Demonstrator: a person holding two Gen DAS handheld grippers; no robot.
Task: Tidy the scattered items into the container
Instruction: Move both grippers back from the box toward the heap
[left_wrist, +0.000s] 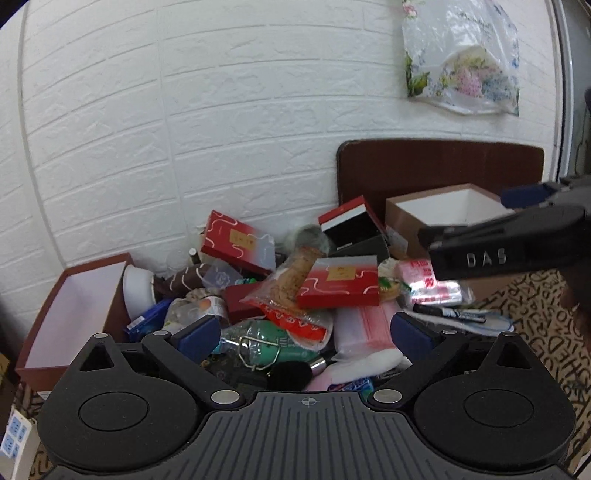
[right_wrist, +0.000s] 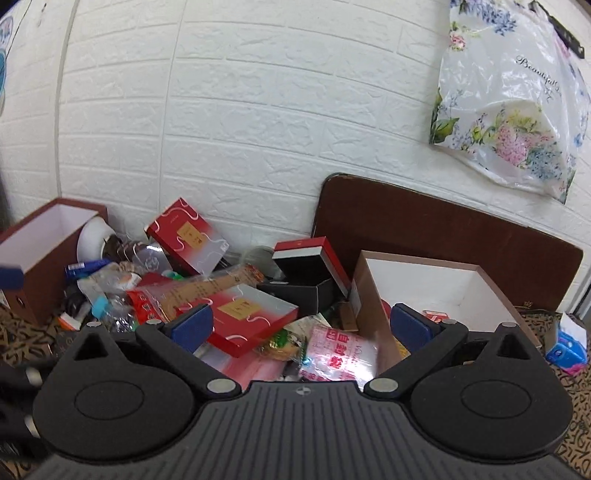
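A heap of scattered items lies against the wall. It includes a flat red box (left_wrist: 338, 282) (right_wrist: 243, 314), a second red box (left_wrist: 236, 242) (right_wrist: 188, 234), a snack bag (left_wrist: 284, 295), a green packet (left_wrist: 266, 341), a pink-printed plastic pack (left_wrist: 428, 282) (right_wrist: 336, 356) and a black marker (left_wrist: 448, 313). An open brown box (left_wrist: 443, 212) (right_wrist: 436, 280) with a white inside stands at the right. My left gripper (left_wrist: 306, 338) is open and empty above the heap's near side. My right gripper (right_wrist: 301, 326) is open and empty over the flat red box and pink pack; it also shows in the left wrist view (left_wrist: 476, 243).
A long open maroon box (left_wrist: 74, 306) (right_wrist: 48, 240) stands at the left beside a white bowl (left_wrist: 138, 293). An open black and red gift box (left_wrist: 356, 229) (right_wrist: 310, 273) sits behind the heap. A brown board (right_wrist: 443, 229) leans on the white brick wall. A floral bag (right_wrist: 509, 103) hangs above.
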